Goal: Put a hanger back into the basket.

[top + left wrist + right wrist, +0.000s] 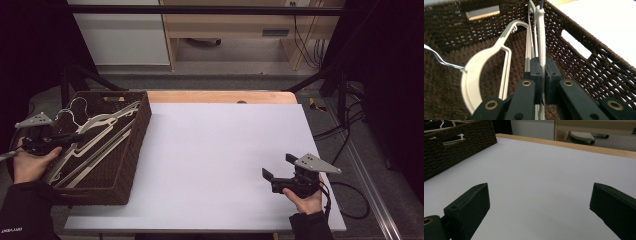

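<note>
While the left gripper's (541, 75) fingers pinch a thin white hanger (541, 37) inside the wicker basket (584, 42), neighbouring hangers (486, 65) may snag and lift along. Right gripper (539, 202): fingers spread, empty, above the table (215, 150).

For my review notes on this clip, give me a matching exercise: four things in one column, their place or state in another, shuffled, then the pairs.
Things:
1. left gripper
2. right gripper
3. basket
4. white hanger

Place or state:
A. jaws wide apart above the bare white tabletop
B. pinched between two black jaws
C. dark woven, at the table's left edge, holding hangers
D. jaws shut on a thin white bar inside the basket

Pairs: 1-D, 2-A, 3-C, 4-B
</note>
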`<state>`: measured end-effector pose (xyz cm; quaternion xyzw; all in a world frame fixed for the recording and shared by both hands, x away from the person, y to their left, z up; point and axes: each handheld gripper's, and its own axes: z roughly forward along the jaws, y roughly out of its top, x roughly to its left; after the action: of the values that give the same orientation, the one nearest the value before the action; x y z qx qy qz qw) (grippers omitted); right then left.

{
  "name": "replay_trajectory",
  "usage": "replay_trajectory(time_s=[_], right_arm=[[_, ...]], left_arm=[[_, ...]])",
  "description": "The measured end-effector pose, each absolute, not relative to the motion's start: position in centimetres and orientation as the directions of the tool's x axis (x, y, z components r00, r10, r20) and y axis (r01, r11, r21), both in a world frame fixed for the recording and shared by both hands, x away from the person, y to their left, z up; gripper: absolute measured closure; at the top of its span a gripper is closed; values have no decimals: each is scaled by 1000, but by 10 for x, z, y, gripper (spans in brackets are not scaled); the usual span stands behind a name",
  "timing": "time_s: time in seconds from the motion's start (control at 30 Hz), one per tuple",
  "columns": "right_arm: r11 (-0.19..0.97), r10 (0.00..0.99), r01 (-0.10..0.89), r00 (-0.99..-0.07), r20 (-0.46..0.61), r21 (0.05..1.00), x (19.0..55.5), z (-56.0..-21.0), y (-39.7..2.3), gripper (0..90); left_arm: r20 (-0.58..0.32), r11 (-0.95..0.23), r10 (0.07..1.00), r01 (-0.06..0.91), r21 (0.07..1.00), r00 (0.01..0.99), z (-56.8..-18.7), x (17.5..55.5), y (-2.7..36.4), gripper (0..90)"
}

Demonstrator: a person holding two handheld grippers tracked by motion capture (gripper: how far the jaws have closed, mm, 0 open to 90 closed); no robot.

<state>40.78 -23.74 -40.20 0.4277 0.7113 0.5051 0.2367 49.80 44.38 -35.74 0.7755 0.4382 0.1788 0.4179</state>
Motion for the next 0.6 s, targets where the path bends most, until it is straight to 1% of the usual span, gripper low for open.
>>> replay_trajectory(time_s=[0.17, 0.23, 0.37, 0.43, 0.5, 0.6], right_arm=[[126, 847, 375, -522, 97, 918, 408, -403, -236, 32], [132, 845, 373, -527, 93, 919, 408, -403, -236, 32], [131, 844, 373, -528, 93, 919, 408, -402, -236, 32], [131, 844, 372, -528, 94, 919, 408, -402, -236, 32], [131, 844, 372, -528, 93, 919, 408, -402, -236, 32], [131, 844, 372, -529, 94, 919, 408, -402, -236, 32]], left_arm=[[-125, -243, 832, 556, 795, 541, -370, 500, 445, 865], [-133, -240, 842, 584, 776, 522, -373, 500, 447, 863], [-148, -206, 881, 647, 735, 449, -380, 503, 449, 845], [-127, -206, 899, 660, 723, 419, -378, 503, 449, 835], [-93, -206, 914, 649, 733, 396, -374, 502, 449, 792], [-62, -179, 933, 607, 775, 355, -363, 494, 449, 655]])
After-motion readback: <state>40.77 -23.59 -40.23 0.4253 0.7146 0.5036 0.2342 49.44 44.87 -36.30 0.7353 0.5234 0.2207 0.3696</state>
